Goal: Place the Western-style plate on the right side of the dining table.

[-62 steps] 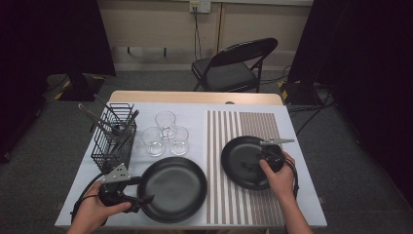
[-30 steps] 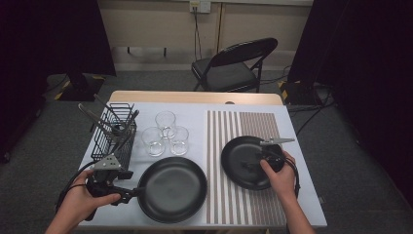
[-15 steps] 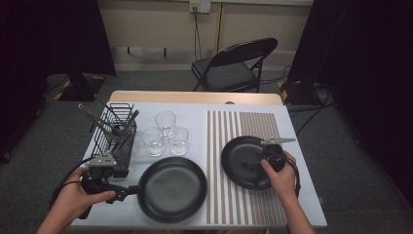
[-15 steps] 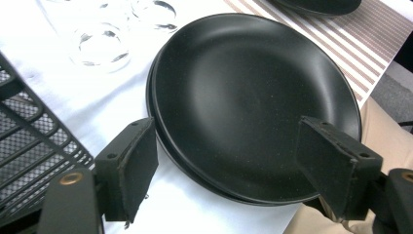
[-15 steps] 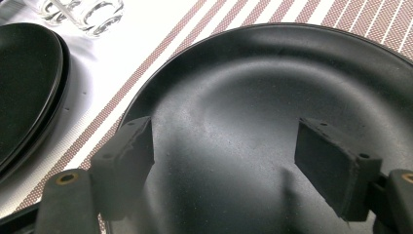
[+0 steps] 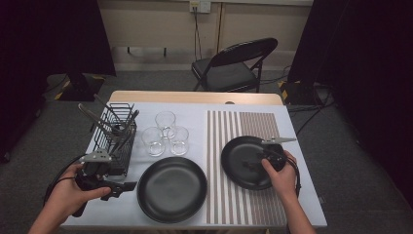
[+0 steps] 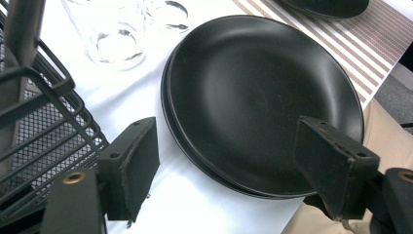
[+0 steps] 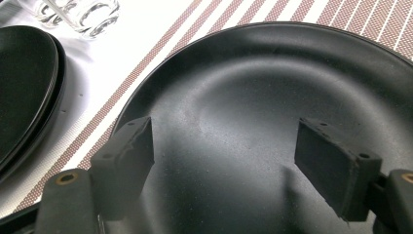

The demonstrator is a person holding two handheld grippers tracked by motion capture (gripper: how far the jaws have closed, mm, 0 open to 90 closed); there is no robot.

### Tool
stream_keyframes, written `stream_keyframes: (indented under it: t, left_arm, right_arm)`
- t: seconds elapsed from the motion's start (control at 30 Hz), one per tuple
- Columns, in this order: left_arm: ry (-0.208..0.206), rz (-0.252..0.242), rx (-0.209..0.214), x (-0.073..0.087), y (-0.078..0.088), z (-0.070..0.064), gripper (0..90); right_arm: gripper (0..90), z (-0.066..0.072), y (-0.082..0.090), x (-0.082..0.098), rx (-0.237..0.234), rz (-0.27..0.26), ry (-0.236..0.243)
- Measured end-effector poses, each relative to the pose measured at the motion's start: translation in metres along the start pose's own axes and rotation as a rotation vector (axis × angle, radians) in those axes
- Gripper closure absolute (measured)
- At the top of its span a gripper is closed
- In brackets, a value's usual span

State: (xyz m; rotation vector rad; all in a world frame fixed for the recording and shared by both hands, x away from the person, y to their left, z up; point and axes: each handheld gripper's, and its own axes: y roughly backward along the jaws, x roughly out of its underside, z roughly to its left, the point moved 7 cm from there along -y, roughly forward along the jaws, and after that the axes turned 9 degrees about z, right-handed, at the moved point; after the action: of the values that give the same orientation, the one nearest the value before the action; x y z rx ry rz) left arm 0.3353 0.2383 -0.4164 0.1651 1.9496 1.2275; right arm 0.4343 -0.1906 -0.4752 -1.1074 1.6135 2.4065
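Plates: two stacked black plates sit lower centre of the high view on the white part of the surface; a single black plate lies centre-right on the striped placemat.

Step in hand, as I read it: setting plates out from the stack onto the mat. One is down on the mat; the left gripper is lined up for a pick from the stack.

Left gripper: jaws spread wide, nothing between them. In the high view it sits lower left, just beside the stack's left rim, apart from it. In the left gripper view the stack lies ahead of the jaws, slightly right of centre, with both rims visible at its near-left edge.

Right gripper: jaws spread, nothing pinched. It hovers over the single plate's right half; the right gripper view looks straight into that plate's well. Cannot tell whether the jaw tips touch the plate.

Next move, my guess: the left gripper advances to the stack's rim, gets one jaw under the top plate's lip only and one above it, then closes. Risk is catching both rims, as they sit tight together.

Nearby: wire rack with utensils is close above the left gripper, and three glasses sit above the stack. Keep the lift clear of both.
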Motion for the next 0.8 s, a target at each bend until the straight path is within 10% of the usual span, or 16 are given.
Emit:
stream_keyframes:
  t: [0.8]
  left_arm:
    - [0.000,-0.006,-0.016,-0.018,0.014,0.004,25.6]
  right_arm:
    - [21.3,0.003,0.002,-0.001,0.003,-0.004,0.010]
